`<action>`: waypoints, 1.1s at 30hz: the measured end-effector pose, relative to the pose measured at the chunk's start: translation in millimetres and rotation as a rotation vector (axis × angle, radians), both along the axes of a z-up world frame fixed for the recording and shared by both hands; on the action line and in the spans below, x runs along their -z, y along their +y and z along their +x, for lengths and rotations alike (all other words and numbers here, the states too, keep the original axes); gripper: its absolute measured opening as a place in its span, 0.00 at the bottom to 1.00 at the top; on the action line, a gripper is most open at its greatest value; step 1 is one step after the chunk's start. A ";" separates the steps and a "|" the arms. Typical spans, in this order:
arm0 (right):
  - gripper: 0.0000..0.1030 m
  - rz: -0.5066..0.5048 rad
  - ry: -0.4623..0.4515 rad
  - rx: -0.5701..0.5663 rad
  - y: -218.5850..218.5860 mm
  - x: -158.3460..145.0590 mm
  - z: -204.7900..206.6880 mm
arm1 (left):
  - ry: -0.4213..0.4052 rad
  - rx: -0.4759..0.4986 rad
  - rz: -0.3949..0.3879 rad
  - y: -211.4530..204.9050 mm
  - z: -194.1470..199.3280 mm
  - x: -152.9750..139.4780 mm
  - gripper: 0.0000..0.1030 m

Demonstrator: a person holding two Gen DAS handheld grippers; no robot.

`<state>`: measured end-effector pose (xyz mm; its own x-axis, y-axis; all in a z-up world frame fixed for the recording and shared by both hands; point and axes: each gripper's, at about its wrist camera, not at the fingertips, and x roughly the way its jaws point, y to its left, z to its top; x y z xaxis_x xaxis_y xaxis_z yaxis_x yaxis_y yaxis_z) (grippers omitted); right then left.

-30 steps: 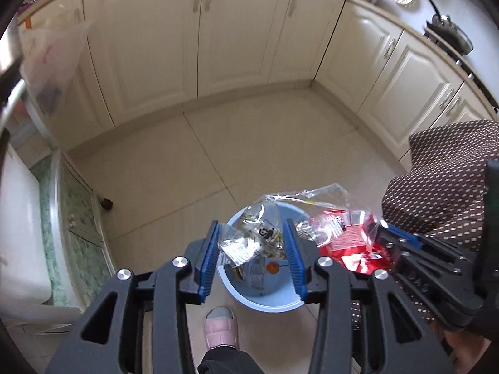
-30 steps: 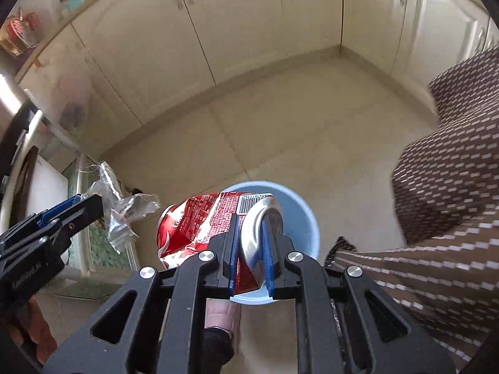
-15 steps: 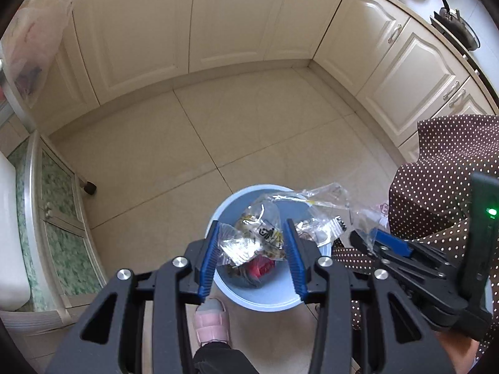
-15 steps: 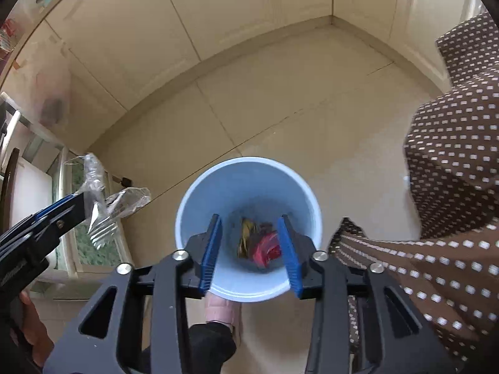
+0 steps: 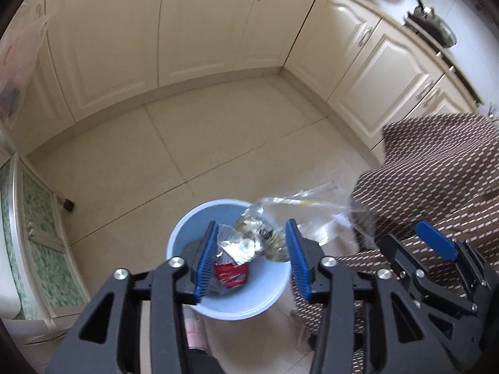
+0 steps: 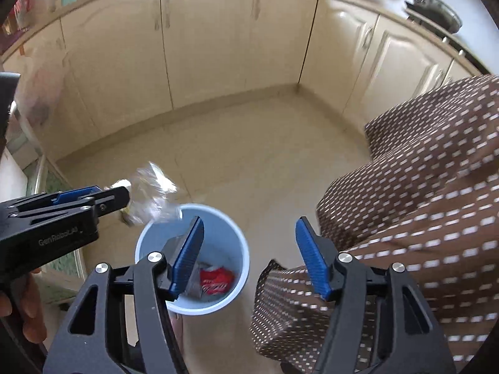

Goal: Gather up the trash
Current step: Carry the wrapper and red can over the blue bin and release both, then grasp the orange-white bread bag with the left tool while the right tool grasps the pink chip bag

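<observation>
The left gripper (image 5: pixel 251 251) hangs over the light-blue bin (image 5: pixel 271 302) on the floor (image 5: pixel 218 143). Its jaws are opening, with the crumpled clear plastic wrapper (image 5: pixel 259 243) loose between them; whether the pads still touch it I cannot tell. The wrapper's long axis runs up and to the right, its tail trailing toward the dotted brown cloth (image 5: pixel 436 171). A crushed red can (image 6: pixel 216 279) lies at the bin's bottom. The right gripper (image 6: pixel 249 254) stands beside the bin's rim, jaws opening, nothing between them.
</observation>
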<state>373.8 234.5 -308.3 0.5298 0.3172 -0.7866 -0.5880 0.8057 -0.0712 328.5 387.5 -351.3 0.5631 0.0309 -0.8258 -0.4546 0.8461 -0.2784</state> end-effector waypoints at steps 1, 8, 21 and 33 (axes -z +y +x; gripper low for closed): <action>0.58 0.008 -0.008 0.005 -3.9 -5.8 -0.1 | -0.017 -0.002 0.002 -2.7 -0.2 -7.6 0.54; 0.58 0.078 -0.073 0.026 -33.9 -59.1 -17.7 | -0.088 -0.002 0.062 -28.3 -14.8 -65.3 0.58; 0.62 0.222 -0.275 0.054 -112.6 -187.5 -90.1 | -0.319 0.083 0.188 -122.9 -78.5 -202.0 0.61; 0.67 0.255 -0.374 0.292 -262.8 -220.5 -116.3 | -0.387 0.316 0.239 -252.7 -80.5 -242.8 0.63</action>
